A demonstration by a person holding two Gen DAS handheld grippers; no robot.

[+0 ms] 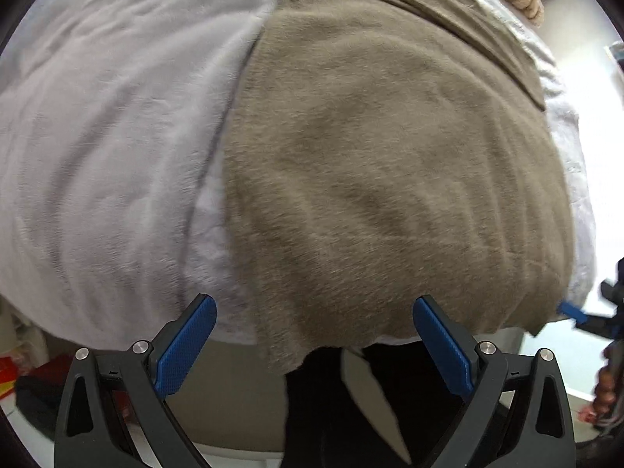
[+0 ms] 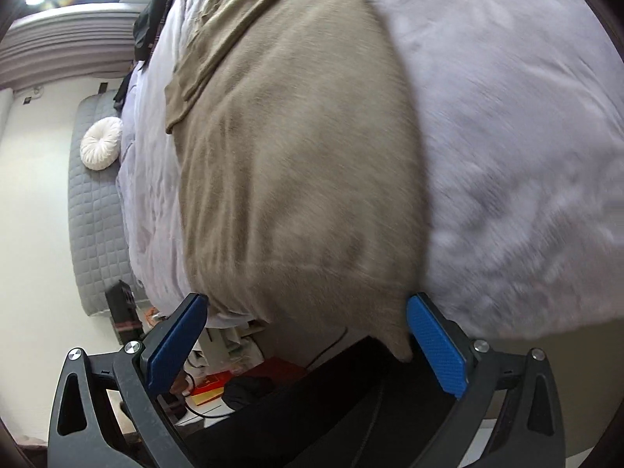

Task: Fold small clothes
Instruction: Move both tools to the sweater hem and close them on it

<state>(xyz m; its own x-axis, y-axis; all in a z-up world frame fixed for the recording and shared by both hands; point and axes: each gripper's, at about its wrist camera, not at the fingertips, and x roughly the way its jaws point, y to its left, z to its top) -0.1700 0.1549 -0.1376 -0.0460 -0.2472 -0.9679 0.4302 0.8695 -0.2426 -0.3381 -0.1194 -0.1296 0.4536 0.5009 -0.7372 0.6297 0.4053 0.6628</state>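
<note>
A tan, soft garment lies spread flat on a pale lilac bedcover, its near edge hanging over the bed's edge. My left gripper is open and empty, its blue pads on either side of the garment's near left corner. In the right wrist view the same garment lies on the bedcover. My right gripper is open and empty, with the garment's near right corner hanging just inside its right pad. The right gripper also shows at the left wrist view's right edge.
A grey quilted mat with a round white cushion lies on the floor left of the bed. Dark clothes are piled at the bed's far end. Red and yellow boxes and black items sit on the floor below the bed edge.
</note>
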